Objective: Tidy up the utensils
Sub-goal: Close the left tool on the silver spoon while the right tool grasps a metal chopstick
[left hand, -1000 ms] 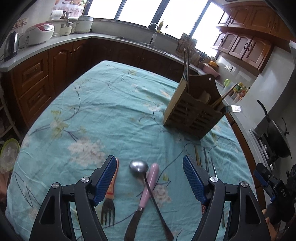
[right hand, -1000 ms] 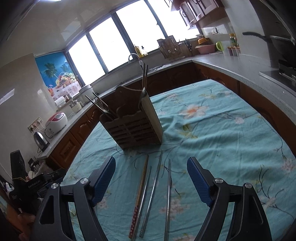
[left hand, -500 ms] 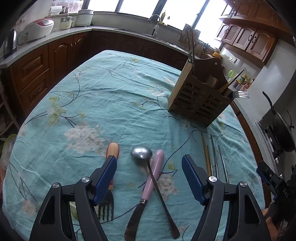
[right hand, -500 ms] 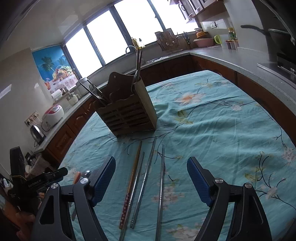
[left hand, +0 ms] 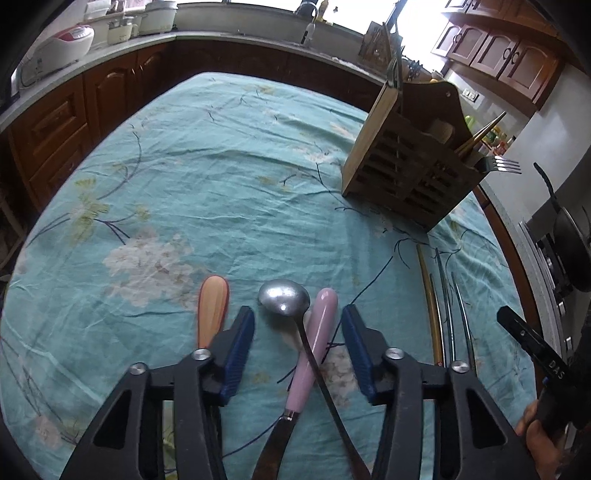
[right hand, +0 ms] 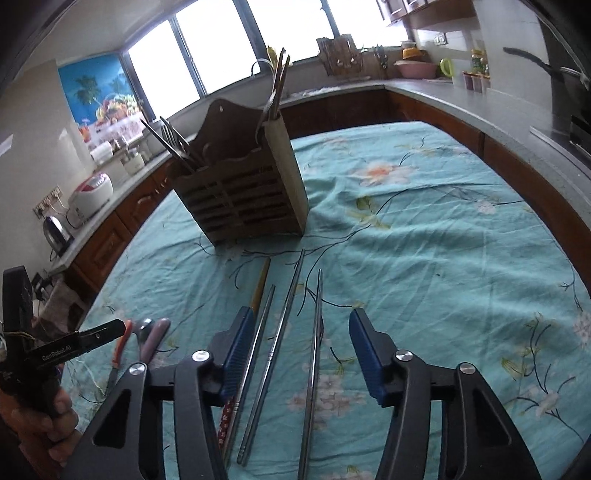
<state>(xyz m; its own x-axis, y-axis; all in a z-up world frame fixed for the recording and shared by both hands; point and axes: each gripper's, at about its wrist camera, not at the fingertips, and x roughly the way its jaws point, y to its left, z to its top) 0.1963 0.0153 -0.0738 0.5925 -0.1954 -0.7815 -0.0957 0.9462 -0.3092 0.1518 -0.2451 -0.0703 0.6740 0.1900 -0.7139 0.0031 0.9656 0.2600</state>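
Note:
My left gripper (left hand: 297, 325) is open, low over the table, its fingers either side of a metal spoon (left hand: 284, 296) lying across a pink-handled knife (left hand: 317, 345). An orange-handled fork (left hand: 212, 314) lies just left of the left finger. My right gripper (right hand: 299, 332) is open over several chopsticks: metal ones (right hand: 284, 321) and a yellow one with a red patterned end (right hand: 258, 284). The wooden utensil holder (left hand: 410, 162) stands beyond, holding chopsticks and a fork; it also shows in the right wrist view (right hand: 243, 192).
A teal floral tablecloth (left hand: 221, 184) covers the table. Dark wood cabinets and a grey counter ring it, with a rice cooker (left hand: 59, 48), a sink tap (left hand: 308, 26), and a pan on the stove (left hand: 569, 236) at the right.
Both grippers have moved forward and lower toward the table, and their jaws have narrowed. The left now straddles the spoon and pink knife; the right sits over the chopsticks.

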